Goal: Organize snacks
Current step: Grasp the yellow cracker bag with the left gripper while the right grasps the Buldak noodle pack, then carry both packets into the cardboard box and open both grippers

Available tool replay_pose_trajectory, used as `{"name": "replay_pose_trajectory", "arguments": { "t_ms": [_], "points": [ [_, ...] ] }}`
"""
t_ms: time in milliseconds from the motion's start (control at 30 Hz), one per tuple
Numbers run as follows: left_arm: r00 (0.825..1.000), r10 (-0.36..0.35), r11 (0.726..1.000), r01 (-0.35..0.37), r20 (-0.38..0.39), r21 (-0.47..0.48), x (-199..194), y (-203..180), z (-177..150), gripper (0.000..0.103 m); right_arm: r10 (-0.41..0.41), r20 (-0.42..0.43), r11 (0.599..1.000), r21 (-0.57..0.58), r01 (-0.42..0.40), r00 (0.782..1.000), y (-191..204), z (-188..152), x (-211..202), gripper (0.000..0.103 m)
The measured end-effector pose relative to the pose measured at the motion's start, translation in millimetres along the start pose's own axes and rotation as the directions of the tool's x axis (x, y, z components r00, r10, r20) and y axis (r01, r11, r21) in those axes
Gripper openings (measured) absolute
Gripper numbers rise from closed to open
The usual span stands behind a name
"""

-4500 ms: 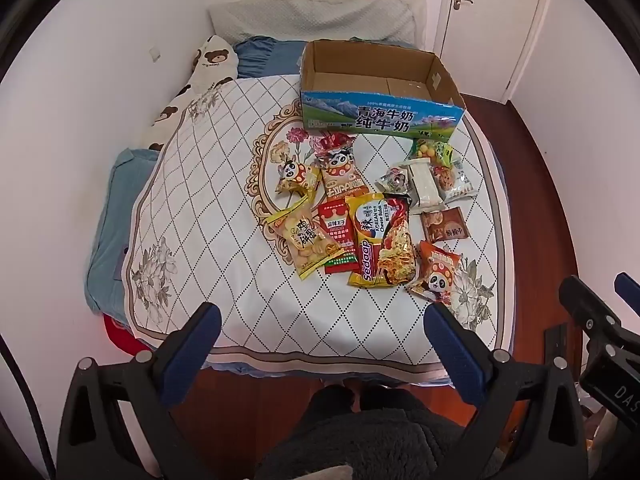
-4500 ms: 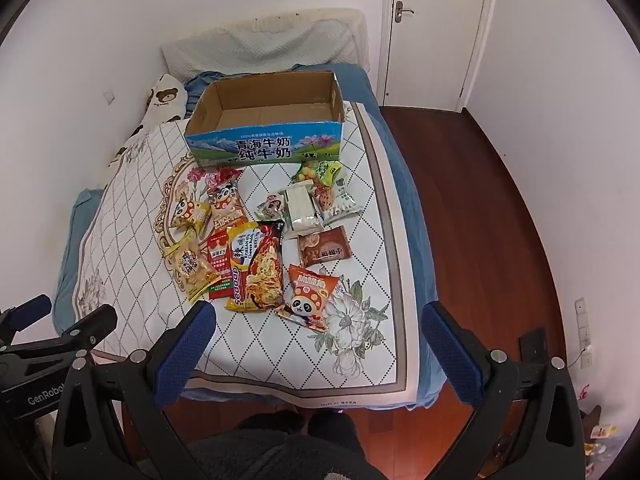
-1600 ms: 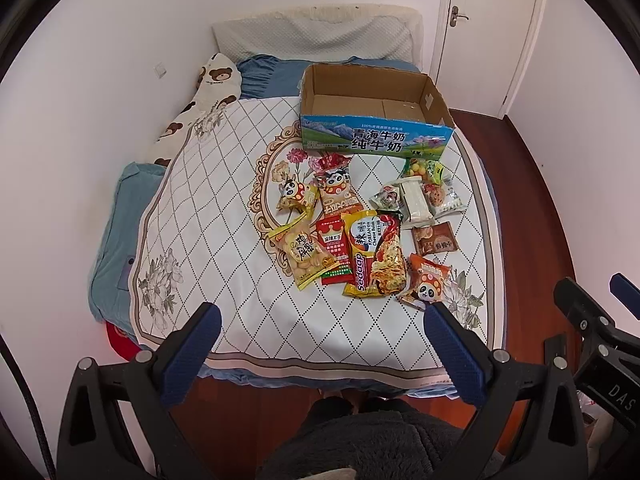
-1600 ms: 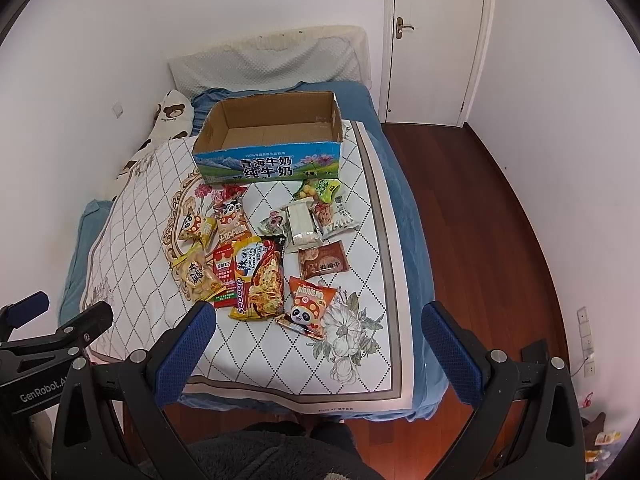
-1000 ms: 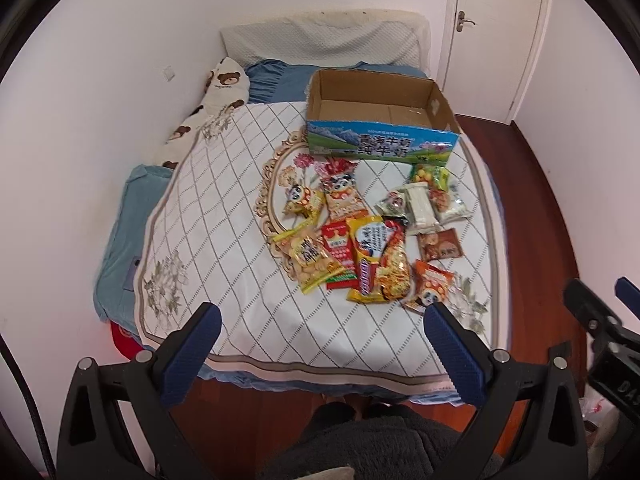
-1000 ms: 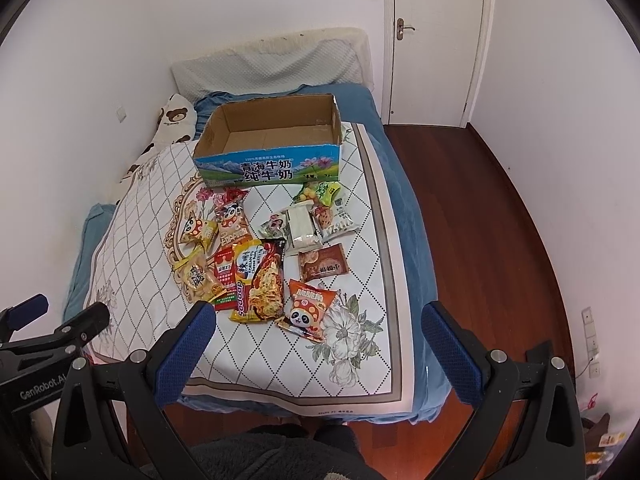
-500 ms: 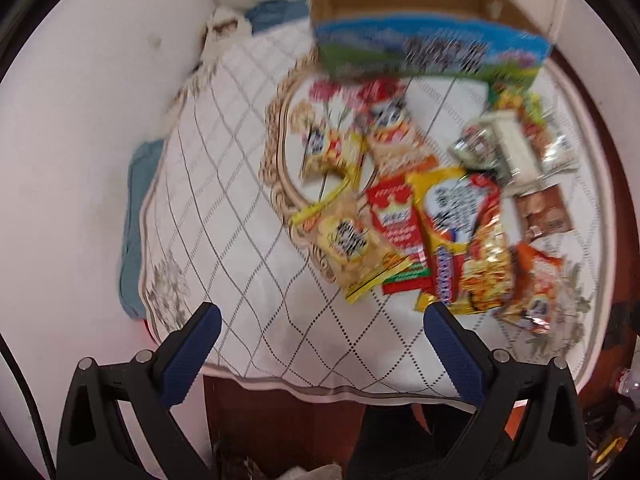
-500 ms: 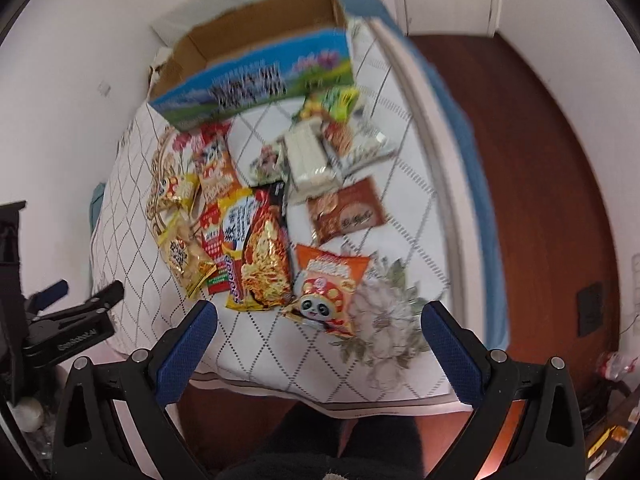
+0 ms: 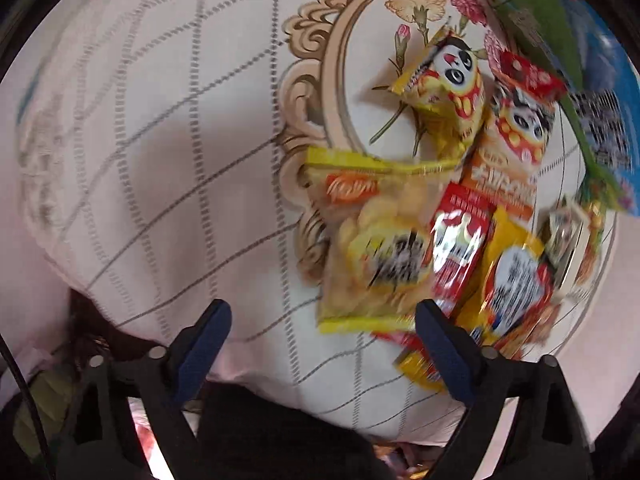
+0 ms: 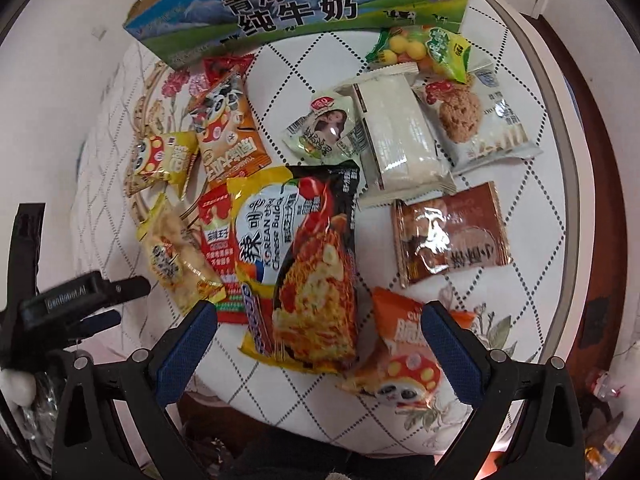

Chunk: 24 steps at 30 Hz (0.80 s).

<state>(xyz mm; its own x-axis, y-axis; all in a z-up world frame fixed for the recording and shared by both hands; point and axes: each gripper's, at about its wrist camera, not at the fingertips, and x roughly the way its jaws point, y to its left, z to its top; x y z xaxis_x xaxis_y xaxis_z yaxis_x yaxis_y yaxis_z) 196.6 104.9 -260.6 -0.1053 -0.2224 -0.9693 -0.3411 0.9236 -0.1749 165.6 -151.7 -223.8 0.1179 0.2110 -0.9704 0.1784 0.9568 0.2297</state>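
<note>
Plainly nothing is packed yet: the milk box point(image 10: 304, 4) stands at the bed's point(image 10: 500, 92) far end, the snacks lying loose before it. Both grippers, left point(image 9: 323, 330) and right point(image 10: 318, 332), hang spread and empty; next, 1 must close on the noodle bag point(image 10: 304, 256).

I see a white quilted bedspread point(image 10: 516, 92) with a dotted diamond grid and flower prints, and dark red-brown wooden floor point(image 10: 600, 184) beside the bed on the right
</note>
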Motion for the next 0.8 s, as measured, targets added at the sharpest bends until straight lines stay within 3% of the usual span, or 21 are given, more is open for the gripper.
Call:
{"name": "replay_pose_trajectory", "arguments": {
  "t_ms": [67, 100, 233, 300, 400, 433, 467, 533, 667, 800],
  "points": [
    [0.999, -0.033, 0.999, 0.033, -0.007, 0.023, 11, -8, 13, 0.088, -0.001, -0.022, 0.999, 0.035, 0.002, 1.0, 2, 7, 10, 0.103],
    [1.0, -0.024, 0.998, 0.024, -0.002, 0.059, 16, -15, 18, 0.079, -0.004, -0.031, 0.999, 0.052, 0.006, 1.0, 3, 11, 15, 0.103],
    [0.998, 0.016, 0.967, -0.032, 0.064, 0.253, 22, -47, 23, 0.066, -0.032, -0.08, 0.995, 0.091, 0.04, 0.996, 14, 21, 40, 0.103],
    [0.991, 0.065, 0.917, -0.106, 0.117, 0.385, 20, -65, 16, 0.066, -0.07, -0.091, 0.994, 0.077, 0.077, 0.993, 23, 24, 50, 0.103],
    [0.971, 0.137, 0.796, -0.225, 0.195, 0.562, 14, -86, -2, 0.066, -0.094, -0.114, 0.993, 0.067, 0.102, 0.989, 33, 22, 57, 0.103],
    [0.967, 0.157, 0.771, -0.247, 0.202, 0.587, 14, -89, -5, 0.066, -0.1, -0.127, 0.992, 0.064, 0.109, 0.987, 35, 21, 61, 0.103],
    [0.968, 0.166, 0.764, -0.248, 0.189, 0.595, 15, -89, -6, 0.067, -0.111, -0.135, 0.991, 0.061, 0.12, 0.985, 38, 21, 64, 0.103],
    [0.986, 0.137, 0.808, -0.165, 0.092, 0.566, 24, -82, -4, 0.067, -0.134, -0.149, 0.988, 0.058, 0.144, 0.98, 41, 20, 72, 0.101],
    [0.998, 0.061, 0.902, -0.041, -0.034, 0.43, 38, -65, 5, 0.068, -0.188, -0.167, 0.981, 0.024, 0.194, 0.968, 47, 18, 84, 0.095],
    [0.999, 0.041, 0.928, -0.029, -0.024, 0.372, 28, -67, 5, 0.068, -0.203, -0.164, 0.979, -0.014, 0.203, 0.965, 53, 14, 91, 0.091]
  ]
}}
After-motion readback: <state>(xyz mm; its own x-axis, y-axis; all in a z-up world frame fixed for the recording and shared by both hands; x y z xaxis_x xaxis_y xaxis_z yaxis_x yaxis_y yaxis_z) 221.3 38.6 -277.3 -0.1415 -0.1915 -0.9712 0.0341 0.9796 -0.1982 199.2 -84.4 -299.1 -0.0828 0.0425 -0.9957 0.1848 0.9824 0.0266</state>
